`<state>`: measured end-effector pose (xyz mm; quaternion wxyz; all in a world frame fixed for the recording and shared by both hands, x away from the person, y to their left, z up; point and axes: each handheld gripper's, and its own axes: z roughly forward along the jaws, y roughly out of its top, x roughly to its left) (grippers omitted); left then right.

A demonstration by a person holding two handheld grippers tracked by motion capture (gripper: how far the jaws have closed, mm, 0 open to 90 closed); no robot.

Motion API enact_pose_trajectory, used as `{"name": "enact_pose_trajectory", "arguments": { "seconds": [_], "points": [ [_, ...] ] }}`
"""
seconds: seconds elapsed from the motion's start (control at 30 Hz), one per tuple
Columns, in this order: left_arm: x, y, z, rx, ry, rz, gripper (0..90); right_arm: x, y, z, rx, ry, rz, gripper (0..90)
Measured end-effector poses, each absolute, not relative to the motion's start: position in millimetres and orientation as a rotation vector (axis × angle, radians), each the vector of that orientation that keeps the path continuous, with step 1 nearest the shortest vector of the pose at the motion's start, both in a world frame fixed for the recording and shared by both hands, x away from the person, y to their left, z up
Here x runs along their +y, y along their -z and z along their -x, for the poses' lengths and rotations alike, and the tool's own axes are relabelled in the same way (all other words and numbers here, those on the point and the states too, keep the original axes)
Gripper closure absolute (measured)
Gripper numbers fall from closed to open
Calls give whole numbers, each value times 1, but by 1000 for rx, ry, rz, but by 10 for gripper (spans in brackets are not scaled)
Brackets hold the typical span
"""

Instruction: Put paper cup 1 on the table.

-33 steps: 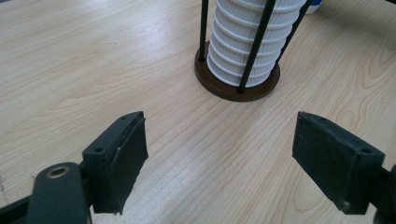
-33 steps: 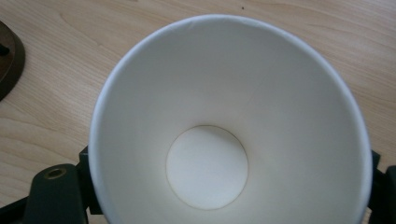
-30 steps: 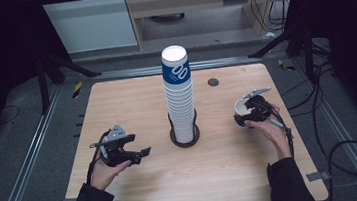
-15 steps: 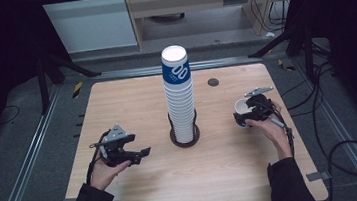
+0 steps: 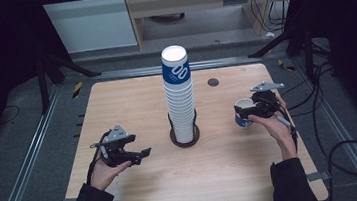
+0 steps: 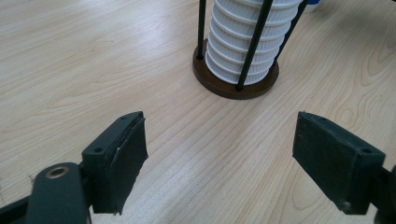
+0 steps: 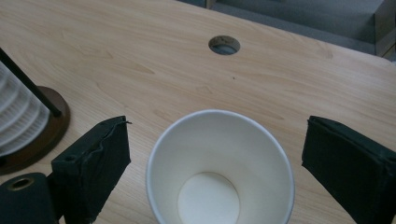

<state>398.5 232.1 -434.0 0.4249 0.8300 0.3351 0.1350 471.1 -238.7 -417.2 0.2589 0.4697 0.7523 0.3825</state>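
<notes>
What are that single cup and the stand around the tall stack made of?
The single cup looks like paper: a matte white inside, a thin rolled rim and a blue printed outside. The stand seems to have a dark brown base, perhaps wood or plastic, with thin black rods, likely metal, around the cup stack.

L gripper point(image 5: 144, 153) is held low in the L hand point(image 5: 104, 169), forearm coming in from the bottom edge; jaws are seen wide apart, nothing between them, pointing inward across the table. R gripper point(image 5: 246, 112) is held in the R hand point(image 5: 272, 126), wrist angled inward, grey plate on top. Its jaws have just been opening and stand spread, pads point(image 7: 100, 163) clear on both sides.
</notes>
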Motion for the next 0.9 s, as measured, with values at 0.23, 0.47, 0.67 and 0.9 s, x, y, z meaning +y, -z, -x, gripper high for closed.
{"name": "enact_pose_trajectory", "arguments": {
  "seconds": [0.23,0.47,0.67,0.9],
  "points": [
    [231,434,-398,836,-336,-2080,171,-234,394,-458,1992,-1133,-1211,85],
    [230,434,-398,829,-337,-2083,171,-227,370,-444,1952,-1247,-1144,85],
    [229,435,-398,828,-332,-2084,171,-218,355,-434,1947,-1303,-1084,85],
    [228,437,-398,823,-324,-2090,171,-206,342,-426,1952,-1367,-1044,88]
  ]
}}
